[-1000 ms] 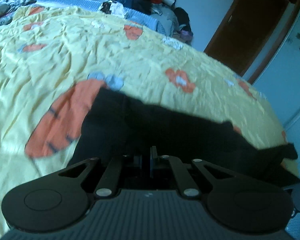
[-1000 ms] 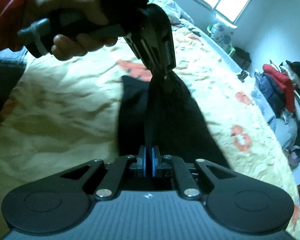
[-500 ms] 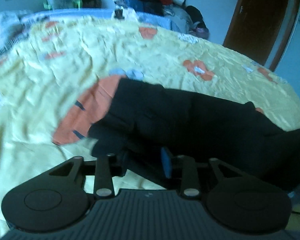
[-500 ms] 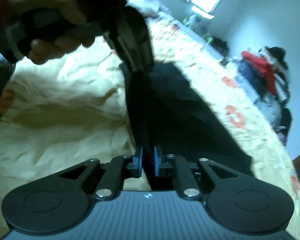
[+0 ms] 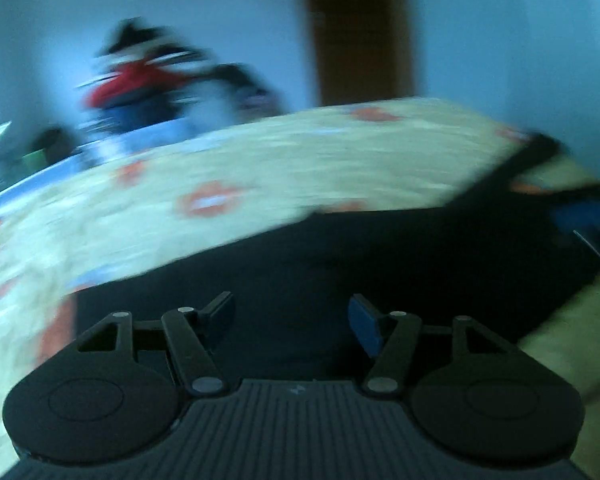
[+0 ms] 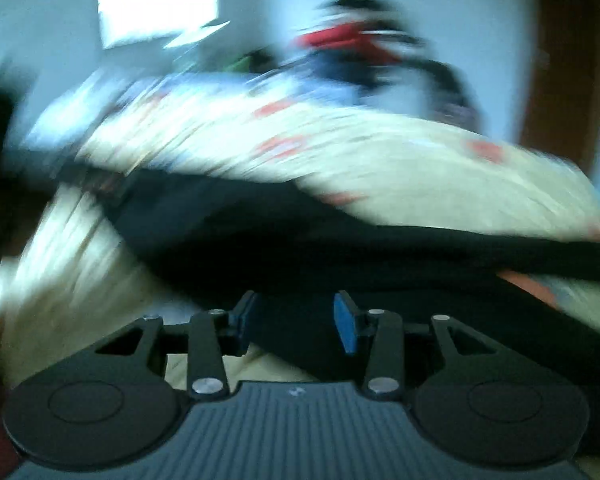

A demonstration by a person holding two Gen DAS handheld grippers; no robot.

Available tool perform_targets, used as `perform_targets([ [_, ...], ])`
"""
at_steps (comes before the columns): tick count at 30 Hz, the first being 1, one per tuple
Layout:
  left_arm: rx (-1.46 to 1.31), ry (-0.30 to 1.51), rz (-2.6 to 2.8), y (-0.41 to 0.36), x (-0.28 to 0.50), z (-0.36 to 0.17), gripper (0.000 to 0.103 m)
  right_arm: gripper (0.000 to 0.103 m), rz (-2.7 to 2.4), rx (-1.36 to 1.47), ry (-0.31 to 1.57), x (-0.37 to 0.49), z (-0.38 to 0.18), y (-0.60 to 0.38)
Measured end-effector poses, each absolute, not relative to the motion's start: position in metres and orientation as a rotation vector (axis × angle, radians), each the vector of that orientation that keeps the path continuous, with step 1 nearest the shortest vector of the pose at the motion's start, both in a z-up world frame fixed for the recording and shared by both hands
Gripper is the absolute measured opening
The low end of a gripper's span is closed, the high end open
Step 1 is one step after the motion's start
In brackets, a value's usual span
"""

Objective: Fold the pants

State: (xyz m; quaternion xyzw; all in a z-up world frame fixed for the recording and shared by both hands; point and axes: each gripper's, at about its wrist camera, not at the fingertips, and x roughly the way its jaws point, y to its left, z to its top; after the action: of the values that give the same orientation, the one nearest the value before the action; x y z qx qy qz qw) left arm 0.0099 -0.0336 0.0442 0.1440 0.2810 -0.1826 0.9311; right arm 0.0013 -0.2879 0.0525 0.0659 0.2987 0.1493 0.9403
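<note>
Black fabric, one garment: the pants point(image 5: 380, 256) lie flat on the bed, stretched across the lower half of both wrist views, directly ahead of both tools. Two grippers are present. The left gripper point(image 5: 292, 320) has its fingers spread and its jaws are opening; the pads press on nothing, with dark cloth seen behind the gap. The right gripper point(image 6: 296, 320) shows a narrower gap, its jaws likewise opening, blue pads clear of the cloth that lies beyond them.

Surface: one bedsheet point(image 5: 300, 160), pale yellow with orange flower prints, creased. A blue edge shows at its far side.

Room: pale walls; one brown door point(image 5: 360, 32) behind the bed; one bright window point(image 6: 156, 0) in the right wrist view; one pile of clothes point(image 5: 140, 84), red, blue and dark items, against the far wall. Both views are heavily blurred, so finer detail cannot be told.
</note>
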Motion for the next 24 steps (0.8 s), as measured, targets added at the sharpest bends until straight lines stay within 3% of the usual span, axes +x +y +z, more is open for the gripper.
perform_targets([
  [7, 0.453, 0.53, -0.571, -0.096, 0.007, 0.006, 0.066, 0.043, 0.123, 0.636, 0.667, 0.068, 0.011, -0.381],
  [11, 0.479, 0.546, -0.576, -0.105, 0.019, -0.008, 0.064, 0.042, 0.121, 0.712, 0.677, 0.084, -0.009, -0.383],
  [12, 0.48, 0.545, -0.578, -0.105, 0.023, -0.009, 0.062, 0.036, 0.128, 0.719, 0.668, 0.085, -0.011, -0.384],
  [13, 0.48, 0.539, -0.582, -0.107, 0.026, -0.011, 0.061, 0.021, 0.145, 0.728, 0.658, 0.082, -0.013, -0.384],
  [15, 0.485, 0.535, -0.588, -0.109, 0.029, -0.014, 0.057, 0.009, 0.142, 0.726, 0.641, 0.082, -0.011, -0.383],
  [24, 0.623, 0.421, -0.611, -0.13, 0.009, -0.021, 0.043, 0.006, 0.184, 0.735, 0.491, 0.038, 0.026, -0.384],
])
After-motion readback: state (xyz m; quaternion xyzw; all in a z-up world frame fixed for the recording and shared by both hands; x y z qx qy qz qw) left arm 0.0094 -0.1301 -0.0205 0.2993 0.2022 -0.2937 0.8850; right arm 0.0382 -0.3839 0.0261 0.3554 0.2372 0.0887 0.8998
